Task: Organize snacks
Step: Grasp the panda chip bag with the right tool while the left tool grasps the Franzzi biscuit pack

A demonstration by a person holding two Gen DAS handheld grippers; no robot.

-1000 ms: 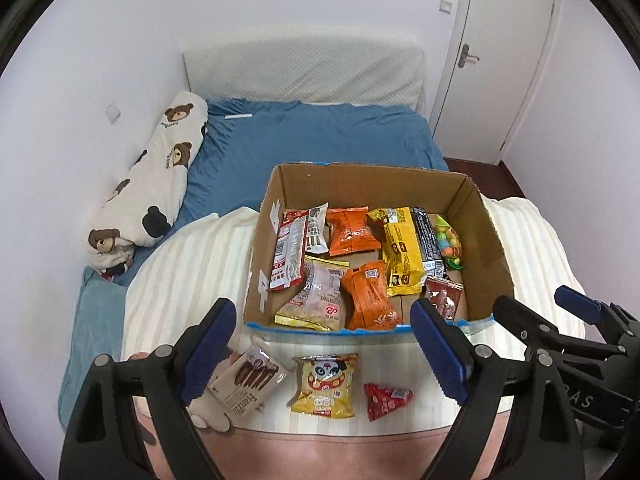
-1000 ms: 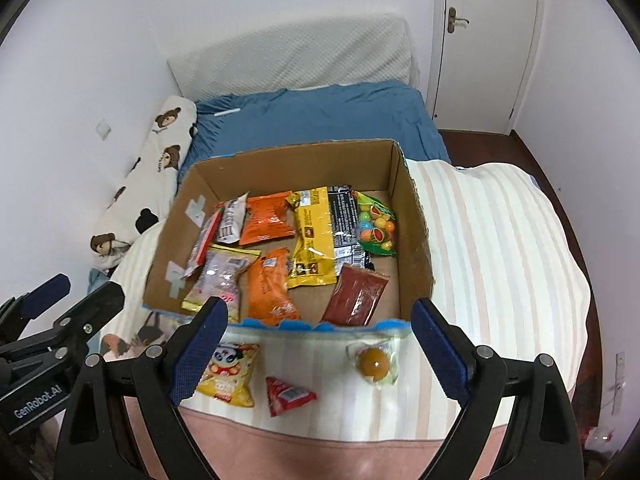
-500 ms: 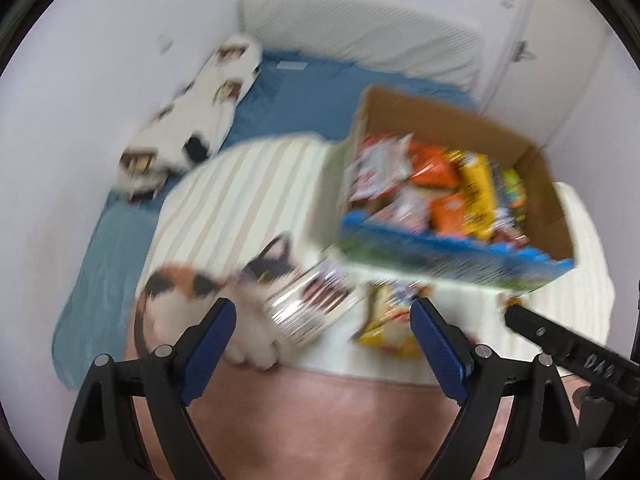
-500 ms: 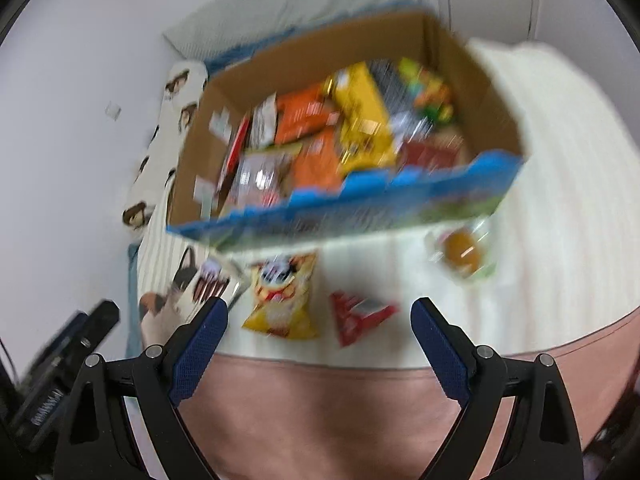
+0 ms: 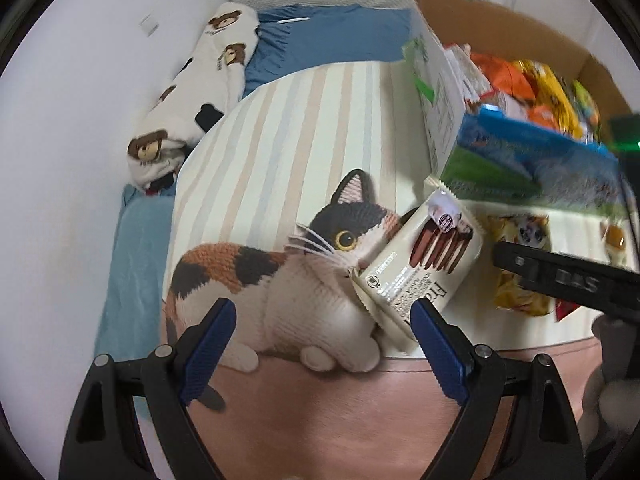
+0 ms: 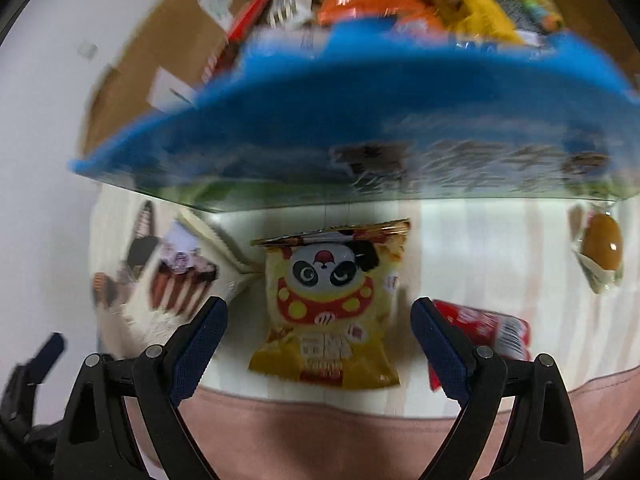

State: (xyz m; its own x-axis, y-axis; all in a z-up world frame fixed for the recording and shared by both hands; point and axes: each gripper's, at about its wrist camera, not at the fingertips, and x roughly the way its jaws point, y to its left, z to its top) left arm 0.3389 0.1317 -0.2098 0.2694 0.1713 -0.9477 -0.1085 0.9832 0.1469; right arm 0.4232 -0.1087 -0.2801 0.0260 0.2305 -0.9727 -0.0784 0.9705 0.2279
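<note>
A cardboard box [image 5: 444,92] full of snack packets stands on the striped blanket; its blue front wall [image 6: 360,120] fills the top of the right wrist view. My left gripper [image 5: 322,344] is open, low over the blanket, with a cream chocolate-stick packet [image 5: 416,268] just ahead of its right finger. My right gripper [image 6: 318,344] is open around a yellow panda snack bag [image 6: 328,308] lying flat. A red packet [image 6: 484,328] lies by its right finger, a wrapped orange sweet [image 6: 600,248] further right. The cream packet also shows in the right wrist view [image 6: 180,280].
The blanket has a knitted calico cat picture [image 5: 288,280] and a pink border [image 5: 320,420]. A bear-print pillow [image 5: 192,92] lies by the left wall on the blue sheet. The right gripper's arm [image 5: 568,280] crosses the left wrist view at right.
Both grippers have dropped down and forward towards the loose packets in front of the box. The left moved leftward over the cat picture; the right closed in on the panda bag.
</note>
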